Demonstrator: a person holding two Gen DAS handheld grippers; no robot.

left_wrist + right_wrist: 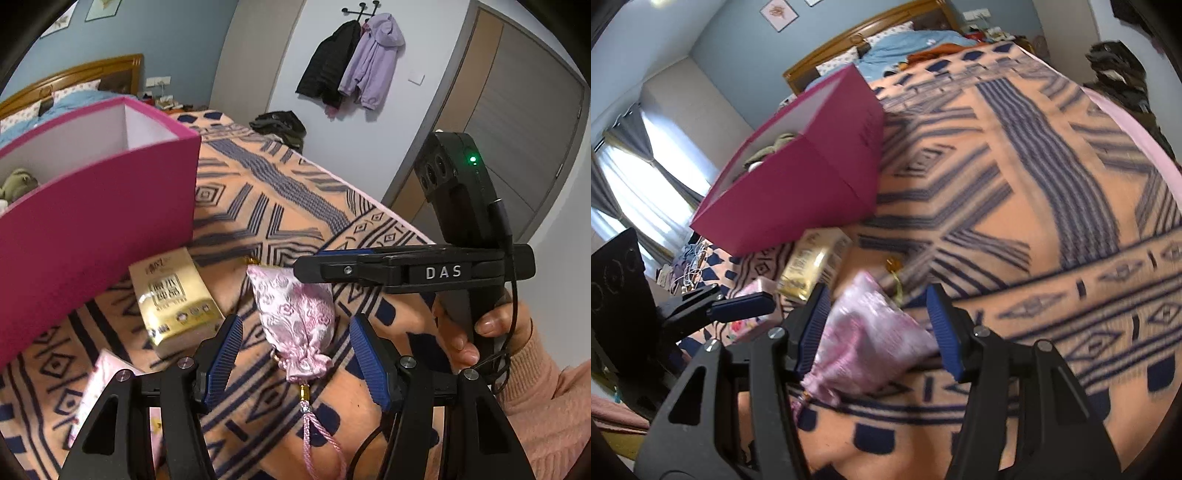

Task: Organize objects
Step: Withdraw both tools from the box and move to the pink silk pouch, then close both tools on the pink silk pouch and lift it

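Note:
A pink brocade pouch (295,314) with a tassel lies on the patterned bedspread, between the open fingers of my left gripper (295,350). It also shows, blurred, in the right wrist view (868,332), between the open fingers of my right gripper (875,325). In the left wrist view the right gripper (310,264) comes in from the right, just above the pouch's far end; its opening is not readable there. A magenta box (92,221) stands at the left, open, with a green soft item (16,181) inside. A gold packet (177,299) lies in front of it.
A pink flat package (99,384) lies at the lower left, by the left gripper's finger. The striped orange and navy bedspread (1015,192) stretches away to the right. Jackets (351,62) hang on the far wall beside a door. The left gripper shows at the left of the right wrist view (738,306).

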